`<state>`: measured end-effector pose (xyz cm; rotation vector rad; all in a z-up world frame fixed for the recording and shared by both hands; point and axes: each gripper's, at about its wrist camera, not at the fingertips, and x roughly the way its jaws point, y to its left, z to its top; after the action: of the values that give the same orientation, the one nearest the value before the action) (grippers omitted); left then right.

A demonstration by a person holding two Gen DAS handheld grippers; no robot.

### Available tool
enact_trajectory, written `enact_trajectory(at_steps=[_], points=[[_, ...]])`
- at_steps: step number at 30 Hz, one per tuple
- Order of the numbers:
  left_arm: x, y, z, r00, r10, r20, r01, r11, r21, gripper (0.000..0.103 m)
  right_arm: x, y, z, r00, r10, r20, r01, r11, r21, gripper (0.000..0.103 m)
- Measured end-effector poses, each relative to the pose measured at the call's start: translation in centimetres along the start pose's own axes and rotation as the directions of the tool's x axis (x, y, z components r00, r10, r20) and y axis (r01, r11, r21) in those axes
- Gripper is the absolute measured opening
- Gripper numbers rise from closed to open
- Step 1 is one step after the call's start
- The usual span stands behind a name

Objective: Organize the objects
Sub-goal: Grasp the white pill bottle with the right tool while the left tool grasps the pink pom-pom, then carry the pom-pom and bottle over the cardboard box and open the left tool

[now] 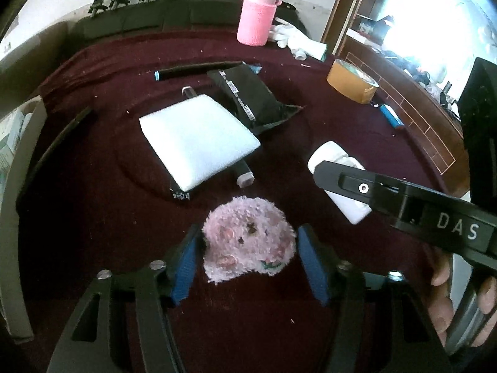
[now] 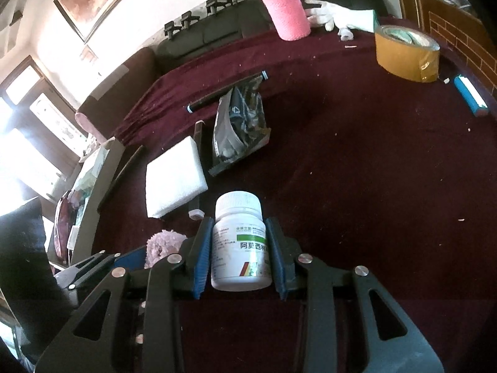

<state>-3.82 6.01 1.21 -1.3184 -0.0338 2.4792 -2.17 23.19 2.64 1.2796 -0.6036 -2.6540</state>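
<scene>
A fluffy pink plush toy (image 1: 247,242) lies on the dark red cloth between the blue pads of my left gripper (image 1: 250,230). The pads stand close beside it and the plush keeps its round shape, so the jaws are open. My right gripper (image 2: 239,222) is shut on a white medicine bottle (image 2: 239,248) with a green-striped label, its cap pointing away from me. In the left wrist view that bottle (image 1: 329,155) shows behind a black finger (image 1: 357,186) of the right gripper, just right of the plush. The plush (image 2: 161,245) also peeks out at the lower left in the right wrist view.
A white foam block (image 1: 198,140) lies on black items mid-table, with a black foil bag (image 1: 248,96) and a dark pen (image 1: 198,70) behind it. A pink-sleeved flask (image 1: 256,18), white gloves (image 1: 301,42), a tape roll (image 1: 352,80) and a blue lighter (image 1: 391,116) stand farther back and right.
</scene>
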Motion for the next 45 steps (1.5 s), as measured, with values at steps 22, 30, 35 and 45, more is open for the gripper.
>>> enact_trajectory(at_steps=[22,30,35,45], points=[[-4.4,2.3,-1.4,0.997,-0.052,0.053,0.055,0.997,-0.061,0.041,0.0,1.1,-0.1,1.0,0.018,0.011,-0.017,0.999,-0.048,0.031],[-6.7,4.1,-1.6,0.994,-0.059,0.095,0.068,0.993,-0.094,0.041,0.2,2.0,-0.4,1.0,0.018,0.011,-0.017,0.997,-0.077,0.031],[-8.9,5.6,-1.9,0.988,-0.068,0.138,0.084,0.99,-0.116,0.041,0.2,2.6,-0.6,0.999,0.03,0.014,-0.029,0.995,-0.093,0.031],[-13.7,10.9,-2.7,0.968,-0.06,0.243,0.109,0.975,-0.192,0.041,0.4,7.5,-1.7,0.997,0.082,-0.014,-0.083,0.989,-0.125,0.032]])
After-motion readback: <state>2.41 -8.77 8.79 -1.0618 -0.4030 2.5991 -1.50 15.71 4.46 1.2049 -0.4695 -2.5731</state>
